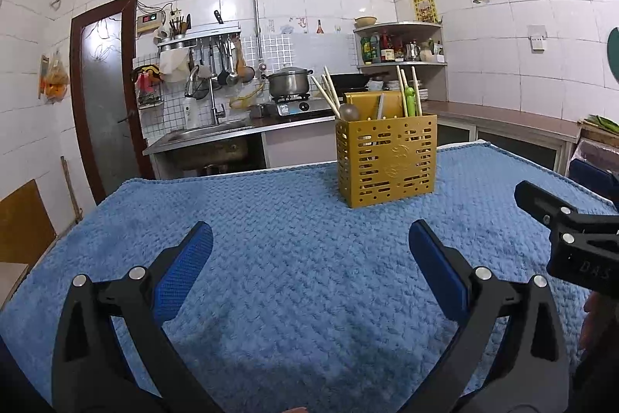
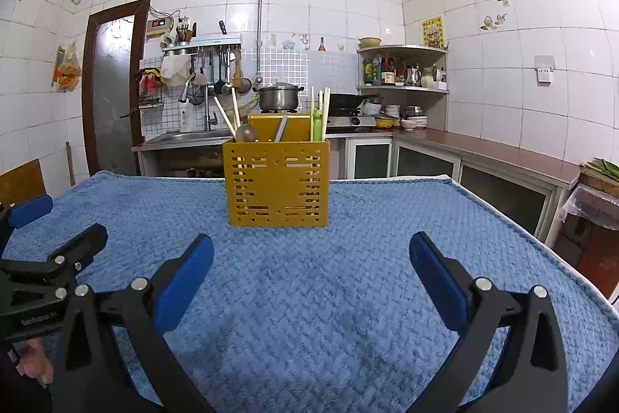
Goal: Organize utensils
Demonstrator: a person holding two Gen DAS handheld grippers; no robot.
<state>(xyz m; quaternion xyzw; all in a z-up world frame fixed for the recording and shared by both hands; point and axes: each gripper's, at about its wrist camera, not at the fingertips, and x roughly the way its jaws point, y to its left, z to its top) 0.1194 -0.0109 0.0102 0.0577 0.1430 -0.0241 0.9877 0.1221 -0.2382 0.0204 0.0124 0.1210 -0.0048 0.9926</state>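
One yellow perforated caddy (image 2: 277,182) straight ahead of the right gripper (image 2: 311,268), beyond the fingertips and well apart from them; ahead and to the right of the left gripper (image 1: 310,258). Standing upright on the blue towel (image 2: 348,297), nothing loose lying between or beside either pair of fingers.

Counted inside, as far as visible: about five or six pale chopsticks (image 2: 326,111), two or three leaning at the left end and three upright at the right; one green-handled piece (image 2: 317,122) among the upright ones; one spoon with a round dark bowl (image 2: 247,133); one flat grey handle (image 2: 281,130) near the middle. Exact chopstick count hard to settle.

Likely light and stiff, all of them; chopsticks thin, smooth, probably slippery and prone to pivot in a pinch, so best taken on the exposed upper shaft and drawn straight up. Spoon better gripped at the neck than the rounded bowl. Caddy probably light enough to tip if a utensil snags.

Both grippers spread wide, blue pads (image 2: 185,281) far apart, holding nothing
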